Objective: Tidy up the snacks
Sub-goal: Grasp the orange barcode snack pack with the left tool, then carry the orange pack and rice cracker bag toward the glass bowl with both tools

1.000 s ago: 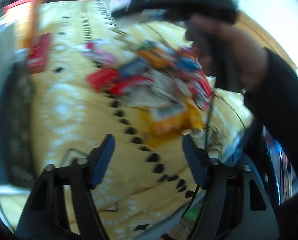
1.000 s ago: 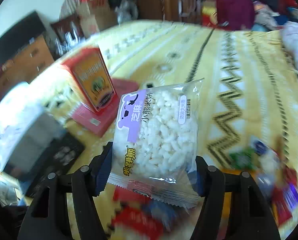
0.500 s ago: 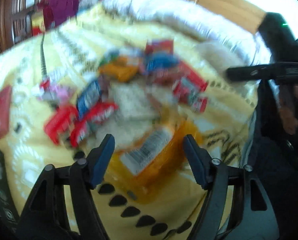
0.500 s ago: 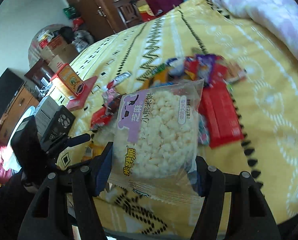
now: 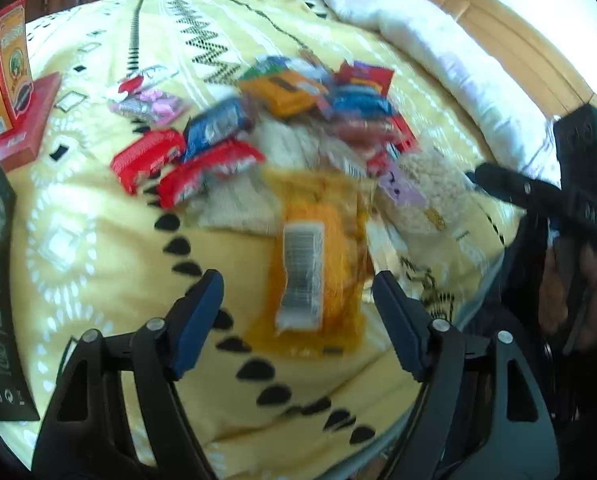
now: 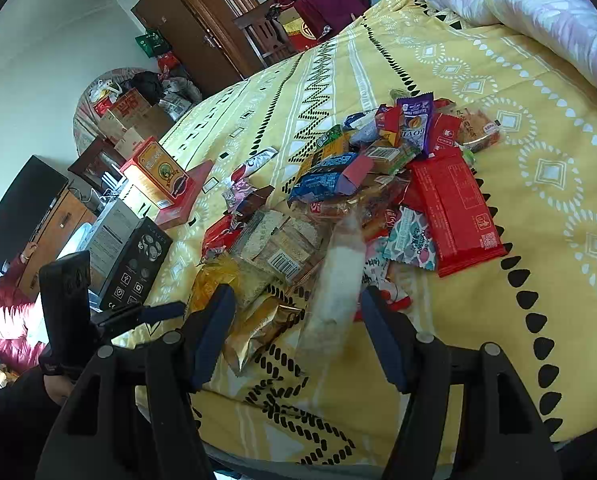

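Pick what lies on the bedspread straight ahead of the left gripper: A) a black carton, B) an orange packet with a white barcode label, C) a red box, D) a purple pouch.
B: the orange packet lies on the yellow bedspread just beyond the left gripper, whose jaws have just been opening and hold nothing.

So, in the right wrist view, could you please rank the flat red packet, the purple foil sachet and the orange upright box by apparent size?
1. Flat red packet, clearly largest.
2. Orange upright box.
3. Purple foil sachet, smallest.
The box stands farther from the camera than the sachet, so their order is unsure.
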